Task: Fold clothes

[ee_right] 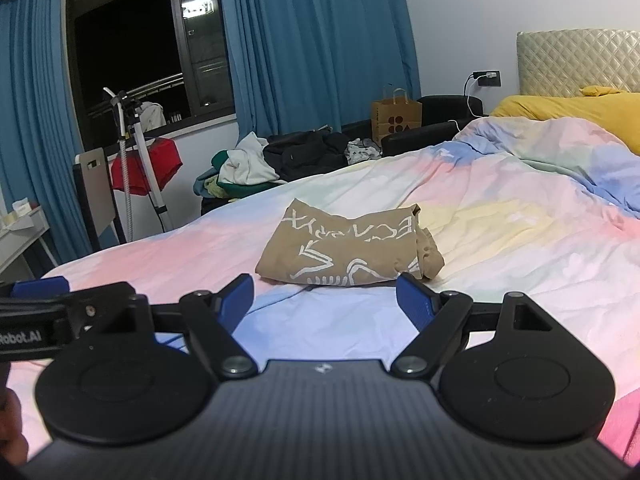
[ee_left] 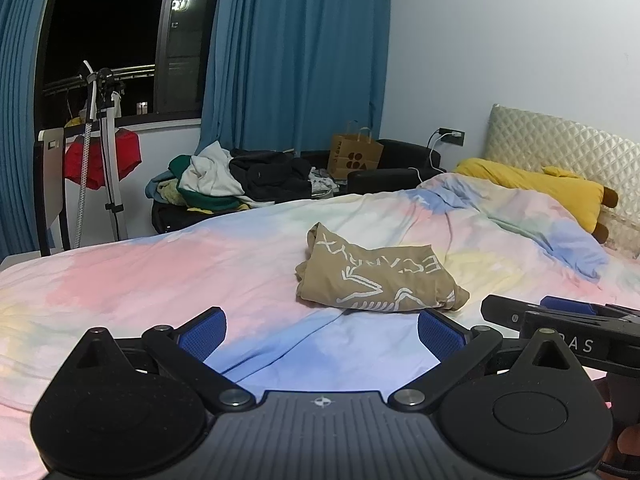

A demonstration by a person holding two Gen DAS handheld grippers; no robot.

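From the left wrist view, the left tool [ee_left: 322, 330] hovers low over the bed [ee_left: 120, 280], its blue pads spread wide and holding nothing. The tan shirt [ee_left: 376, 280] lies just ahead and slightly right of the gap, already a compact bundle with its white print facing up, resting on the pastel duvet clear of both tools. The right tool [ee_left: 560, 312] shows at the right edge, level and near; its opening cannot be judged here. The low, forward-pointing pose suggests a stand-off before the next grasp.

From the right wrist view, the right tool [ee_right: 326, 300] is likewise wide and empty, aimed straight at the tan shirt [ee_right: 348, 248], whose near edge sits just beyond the pads. The left tool [ee_right: 60, 308] pokes in at the left, side by side. A pile of unfolded clothes [ee_right: 272, 160] waits beyond the bed's far edge.
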